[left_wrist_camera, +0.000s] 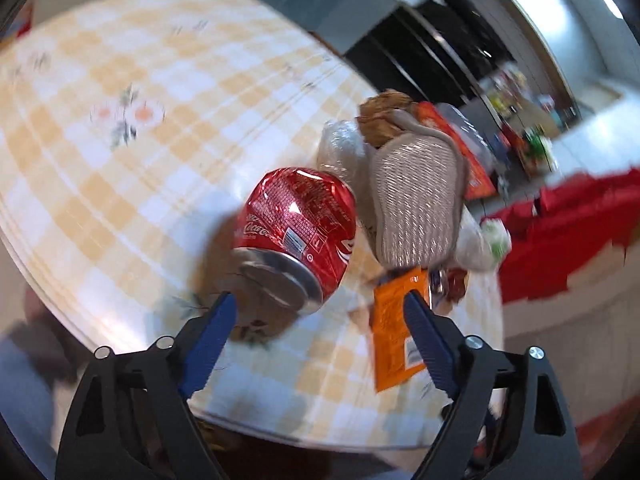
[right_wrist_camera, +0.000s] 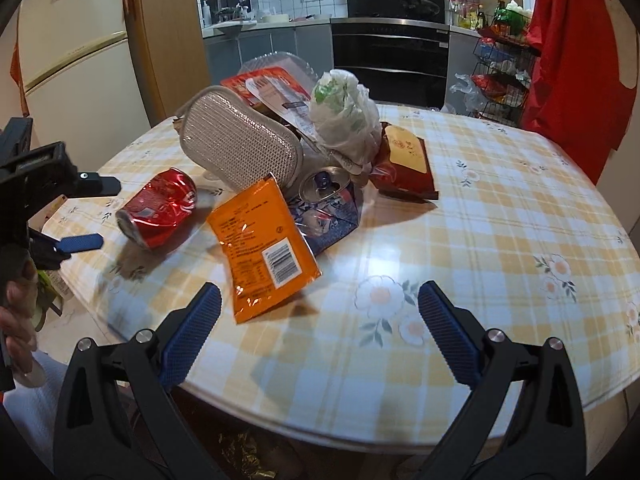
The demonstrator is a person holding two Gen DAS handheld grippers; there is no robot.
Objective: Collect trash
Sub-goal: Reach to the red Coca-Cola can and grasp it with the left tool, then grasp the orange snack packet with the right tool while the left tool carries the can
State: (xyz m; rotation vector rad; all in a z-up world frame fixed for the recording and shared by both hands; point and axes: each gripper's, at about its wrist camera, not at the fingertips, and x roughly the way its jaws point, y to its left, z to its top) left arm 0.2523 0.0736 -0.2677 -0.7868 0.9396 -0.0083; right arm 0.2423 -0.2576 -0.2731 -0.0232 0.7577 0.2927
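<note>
I hold a claw in each hand over a round table (right_wrist_camera: 500,216) with a yellow checked, flowered cloth. A heap of trash sits at its middle.

My left claw (left_wrist_camera: 316,312) has its blue pads wide apart and holds nothing. A crushed red can (left_wrist_camera: 294,232) lies on its side on the cloth just beyond the fingertips, its silver end towards me, not touched by either pad. In the right view this can (right_wrist_camera: 158,210) lies at the heap's left edge, with my left claw (right_wrist_camera: 80,242) just to its left.

My right claw (right_wrist_camera: 320,304) is also wide open and empty, hovering over the near edge of the table. An orange packet (right_wrist_camera: 264,246) lies just beyond its left pad, barcode up. Behind the packet are a crushed blue can (right_wrist_camera: 328,212), a grey mesh pad (right_wrist_camera: 240,144) leaning on the heap, a white plastic bag (right_wrist_camera: 344,116) and a dark red packet (right_wrist_camera: 404,164) to the right.
</note>
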